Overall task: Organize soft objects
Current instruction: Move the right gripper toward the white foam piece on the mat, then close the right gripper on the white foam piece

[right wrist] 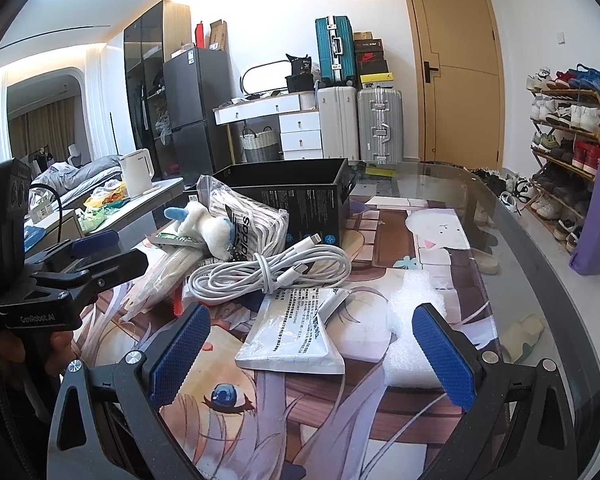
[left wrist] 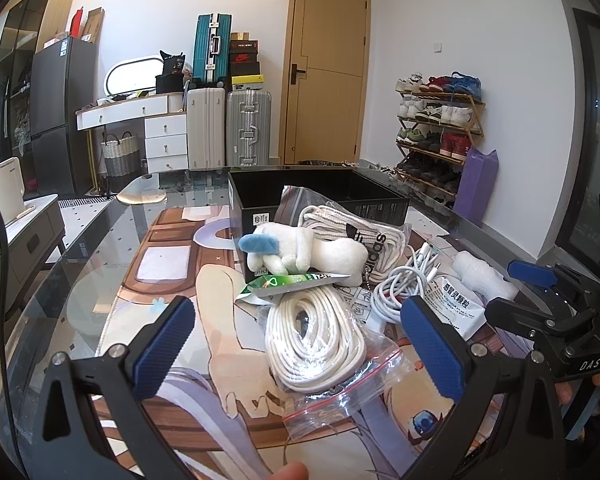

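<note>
A pile of soft things lies on the glass table before an open black box [left wrist: 320, 192] [right wrist: 300, 196]. A white plush toy with a blue ear [left wrist: 304, 252] [right wrist: 208, 224] sits on top. A zip bag of white laces [left wrist: 320, 336] lies nearest my left gripper [left wrist: 300, 348], which is open and empty just above it. A second lace bag with adidas print [left wrist: 364, 236] [right wrist: 252, 216] leans on the box. A coiled white cable [right wrist: 268, 272] [left wrist: 404, 284], a white medicine sachet [right wrist: 296, 336] [left wrist: 460, 304] and white foam [right wrist: 416, 328] [left wrist: 484, 276] lie before my open, empty right gripper [right wrist: 312, 352].
A green packet [left wrist: 284, 284] sticks out under the plush. The table [right wrist: 520, 280] carries an anime print mat and its curved edge runs on the right. Suitcases [left wrist: 228, 128], a shoe rack [left wrist: 436, 128] and a door [left wrist: 328, 72] stand behind.
</note>
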{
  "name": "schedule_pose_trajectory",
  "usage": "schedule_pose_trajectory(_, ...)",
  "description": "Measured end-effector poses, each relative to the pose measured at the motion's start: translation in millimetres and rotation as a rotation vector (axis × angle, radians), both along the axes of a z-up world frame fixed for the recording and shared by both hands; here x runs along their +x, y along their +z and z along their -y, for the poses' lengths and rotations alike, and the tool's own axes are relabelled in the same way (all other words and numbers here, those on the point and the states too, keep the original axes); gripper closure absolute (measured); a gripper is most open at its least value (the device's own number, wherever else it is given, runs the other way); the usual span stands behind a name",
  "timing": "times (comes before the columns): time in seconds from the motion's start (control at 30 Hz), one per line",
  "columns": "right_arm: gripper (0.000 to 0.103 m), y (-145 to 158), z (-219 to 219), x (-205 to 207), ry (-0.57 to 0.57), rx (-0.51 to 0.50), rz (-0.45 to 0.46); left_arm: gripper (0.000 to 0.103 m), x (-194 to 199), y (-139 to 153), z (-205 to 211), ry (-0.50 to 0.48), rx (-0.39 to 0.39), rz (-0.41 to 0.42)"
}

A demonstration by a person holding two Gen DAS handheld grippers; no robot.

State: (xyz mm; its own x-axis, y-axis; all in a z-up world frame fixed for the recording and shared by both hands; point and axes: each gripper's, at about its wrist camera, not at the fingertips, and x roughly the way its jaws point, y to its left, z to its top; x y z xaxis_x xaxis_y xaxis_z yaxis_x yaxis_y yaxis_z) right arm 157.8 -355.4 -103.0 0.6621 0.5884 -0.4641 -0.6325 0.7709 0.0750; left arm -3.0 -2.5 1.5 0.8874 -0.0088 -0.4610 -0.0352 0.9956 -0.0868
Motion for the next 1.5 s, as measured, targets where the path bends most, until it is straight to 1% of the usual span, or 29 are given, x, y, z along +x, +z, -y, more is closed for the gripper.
schedule_pose_trajectory(0.57, 0.001, 1, 3, 2, -0.016, 0.007, -0.004, 0.0, 0, -1, 1, 0.002, 0.001, 0.002)
schedule_pose_trajectory(0.97, 0.001, 2, 14, 11, -0.078, 0.007, -0.022, 0.0, 0, -1, 2, 0.001, 0.002, -0.002)
schedule_pose_trajectory(1.23, 0.0, 0, 21, 23, -0.144, -0.026, -0.047, 0.0, 1, -3, 2, 0.0, 0.002, -0.006)
schedule_pose_trajectory(1.33, 0.001, -2, 24, 30, -0.173, -0.052, -0.065, 0.0, 3, -5, -1, 0.0, -0.001, -0.009)
schedule_pose_trajectory(1.47, 0.009, -7, 28, 40, -0.201, -0.077, -0.104, 0.0, 5, -7, -2, 0.0, 0.003, -0.018)
schedule_pose_trajectory(1.5, 0.01, -9, 29, 44, -0.203, -0.078, -0.122, 0.0, 6, -7, -2, 0.0, 0.004, -0.02)
